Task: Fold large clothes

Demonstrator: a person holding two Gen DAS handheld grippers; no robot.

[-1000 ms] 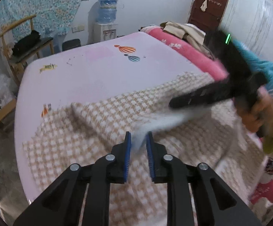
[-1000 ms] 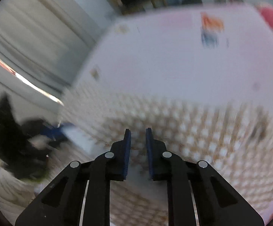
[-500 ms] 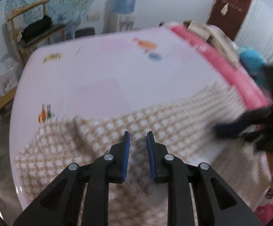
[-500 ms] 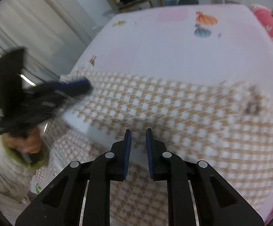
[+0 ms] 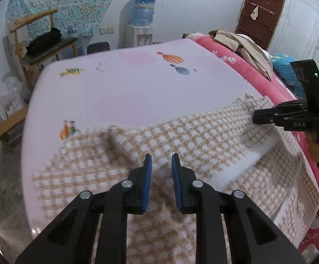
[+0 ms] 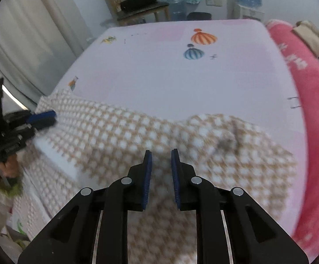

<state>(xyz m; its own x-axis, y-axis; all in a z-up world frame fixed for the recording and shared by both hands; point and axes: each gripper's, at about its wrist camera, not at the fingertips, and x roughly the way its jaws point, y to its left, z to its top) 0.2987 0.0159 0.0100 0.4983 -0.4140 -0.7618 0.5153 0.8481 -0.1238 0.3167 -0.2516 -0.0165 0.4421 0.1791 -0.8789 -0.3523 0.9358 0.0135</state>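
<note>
Fuzzy tan-and-white checked blanket [image 5: 203, 136] lies rumpled on smooth pink sheet [image 5: 126, 83]

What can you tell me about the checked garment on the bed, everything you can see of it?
The checked garment is a soft, fleecy-looking cloth in a tan and white houndstooth check with a plain white underside showing at a turned-over edge. It lies spread across the near part of the pink bed sheet, rumpled, with one layer folded over another. The left gripper and right gripper are both low over it with narrow gaps; whether either pinches the cloth I cannot tell.
</note>
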